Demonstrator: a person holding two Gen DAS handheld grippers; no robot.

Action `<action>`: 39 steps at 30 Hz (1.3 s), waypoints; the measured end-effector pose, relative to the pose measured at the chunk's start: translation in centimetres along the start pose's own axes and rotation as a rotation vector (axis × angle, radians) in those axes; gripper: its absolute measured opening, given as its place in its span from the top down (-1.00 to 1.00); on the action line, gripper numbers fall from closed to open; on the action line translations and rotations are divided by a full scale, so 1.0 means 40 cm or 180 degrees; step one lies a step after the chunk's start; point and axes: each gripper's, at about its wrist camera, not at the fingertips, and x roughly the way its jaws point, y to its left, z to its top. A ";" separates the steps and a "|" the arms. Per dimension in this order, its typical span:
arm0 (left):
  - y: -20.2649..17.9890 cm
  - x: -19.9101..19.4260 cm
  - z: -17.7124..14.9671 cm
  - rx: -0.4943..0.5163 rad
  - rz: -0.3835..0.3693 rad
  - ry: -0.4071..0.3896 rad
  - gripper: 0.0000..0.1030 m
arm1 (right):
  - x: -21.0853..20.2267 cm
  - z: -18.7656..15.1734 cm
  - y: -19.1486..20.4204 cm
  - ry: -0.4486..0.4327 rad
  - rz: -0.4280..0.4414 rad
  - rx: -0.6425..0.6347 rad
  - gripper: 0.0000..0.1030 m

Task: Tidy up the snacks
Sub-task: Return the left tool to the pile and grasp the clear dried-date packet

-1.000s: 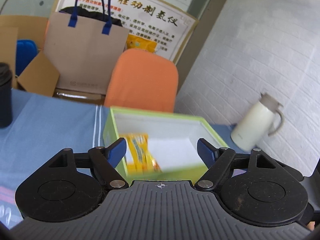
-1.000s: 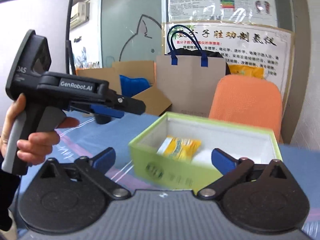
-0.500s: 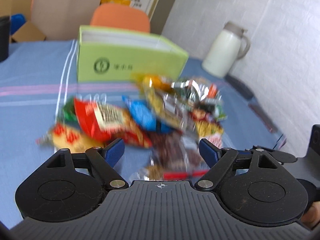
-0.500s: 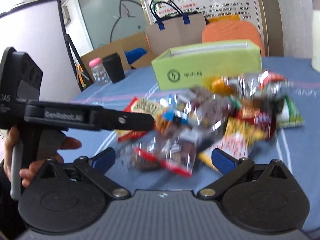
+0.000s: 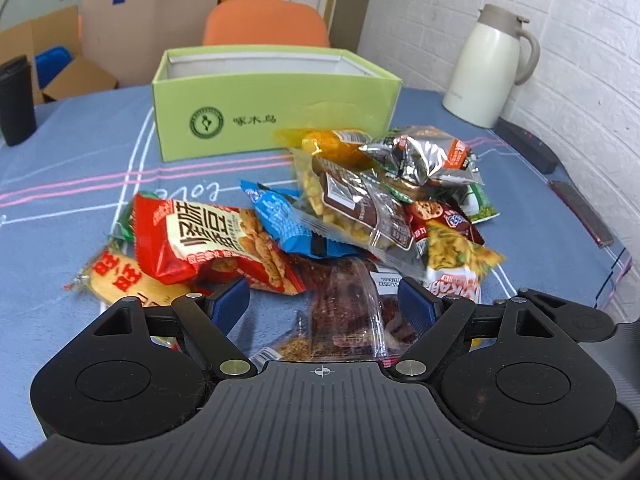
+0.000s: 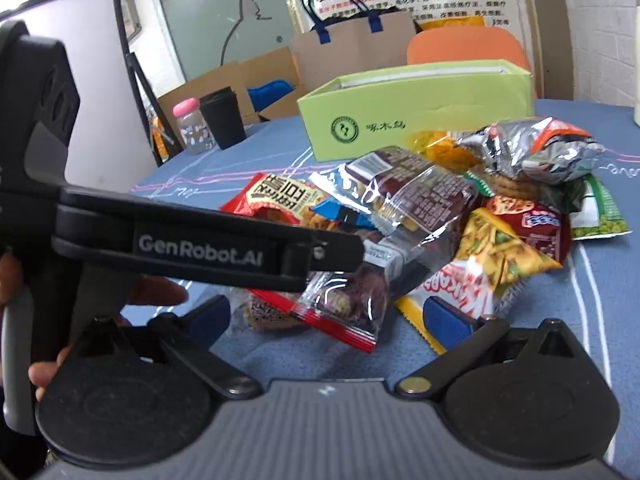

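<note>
A pile of snack packets (image 5: 360,216) lies on the blue tablecloth in front of an open light-green box (image 5: 276,112). My left gripper (image 5: 324,306) is open and low over the near edge of the pile, its fingers either side of a clear packet of dark red snacks (image 5: 344,312). A red packet (image 5: 208,244) lies to its left. My right gripper (image 6: 340,316) is open and empty, to the right of the left gripper (image 6: 320,252), above the same clear packet (image 6: 344,300). The box (image 6: 416,112) stands behind the pile.
A white thermos jug (image 5: 492,68) stands at the back right. A black cup (image 5: 16,100) and a pink-capped bottle (image 6: 190,126) stand at the left. A phone (image 5: 580,212) lies near the table's right edge. An orange chair (image 5: 264,24) and a paper bag (image 5: 148,24) are behind the table.
Both grippers have dropped from above the box down and back to the snack pile. The view went from looking into the box to looking low across the pile. Both stayed open.
</note>
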 end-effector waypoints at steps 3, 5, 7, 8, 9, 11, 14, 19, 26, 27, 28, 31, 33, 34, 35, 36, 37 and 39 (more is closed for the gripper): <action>0.002 0.013 0.002 -0.0061 0.0024 0.0035 -0.35 | 0.003 0.002 -0.010 0.0000 -0.0039 -0.0020 -0.98; 0.007 0.019 0.005 -0.0112 0.0019 0.0050 -0.36 | -0.002 0.003 -0.023 -0.0016 -0.0134 -0.0004 -0.98; 0.010 0.023 0.009 -0.0147 0.0008 0.0057 -0.37 | -0.010 0.002 -0.039 -0.0045 -0.0242 0.0041 -0.99; 0.010 0.025 0.012 -0.0154 0.0010 0.0063 -0.37 | -0.015 0.002 -0.048 -0.0057 -0.0265 0.0095 -0.99; 0.010 0.027 0.013 -0.0154 0.0012 0.0066 -0.37 | -0.020 0.002 -0.055 -0.0067 -0.0269 0.0146 -0.99; 0.009 0.030 0.015 -0.0157 0.0013 0.0070 -0.40 | -0.026 0.003 -0.056 -0.0071 -0.0245 0.0181 -0.99; 0.008 0.033 0.015 -0.0175 -0.0005 0.0080 -0.40 | -0.024 0.002 -0.035 -0.0068 -0.0161 0.0114 -0.99; 0.006 0.035 0.014 -0.0192 -0.0015 0.0102 -0.41 | 0.008 0.003 -0.006 -0.0022 -0.0066 0.0021 -0.98; 0.013 0.036 0.013 -0.0200 -0.0007 0.0110 -0.45 | 0.024 -0.002 -0.012 -0.0058 -0.0082 0.0034 -0.99; 0.013 0.036 0.013 -0.0204 -0.0012 0.0113 -0.45 | 0.022 -0.005 -0.016 -0.0091 -0.0071 0.0066 -0.99; 0.014 0.037 0.013 -0.0209 -0.0018 0.0116 -0.46 | 0.020 -0.008 -0.022 -0.0140 -0.0052 0.0129 -0.99; 0.017 0.040 0.011 -0.0230 -0.0035 0.0140 -0.47 | 0.014 -0.017 -0.043 -0.0309 0.0031 0.0381 -0.99; 0.020 0.041 0.010 -0.0247 -0.0045 0.0146 -0.48 | 0.012 -0.025 -0.048 -0.0351 0.0082 0.0333 -0.99; 0.021 0.042 0.010 -0.0255 -0.0047 0.0152 -0.48 | 0.012 -0.023 -0.041 -0.0307 0.0064 0.0245 -0.99; 0.022 0.042 0.009 -0.0263 -0.0051 0.0156 -0.49 | 0.015 -0.018 -0.034 -0.0247 0.0024 0.0178 -0.99; 0.022 0.042 0.008 -0.0269 -0.0054 0.0161 -0.49 | 0.018 -0.011 -0.027 -0.0184 -0.0020 0.0151 -0.99; 0.023 0.042 0.008 -0.0274 -0.0059 0.0165 -0.49 | 0.021 -0.005 -0.021 -0.0135 -0.0055 0.0149 -0.99; 0.023 0.040 0.008 -0.0276 -0.0061 0.0172 -0.49 | 0.020 0.001 -0.018 -0.0106 -0.0032 0.0175 -0.99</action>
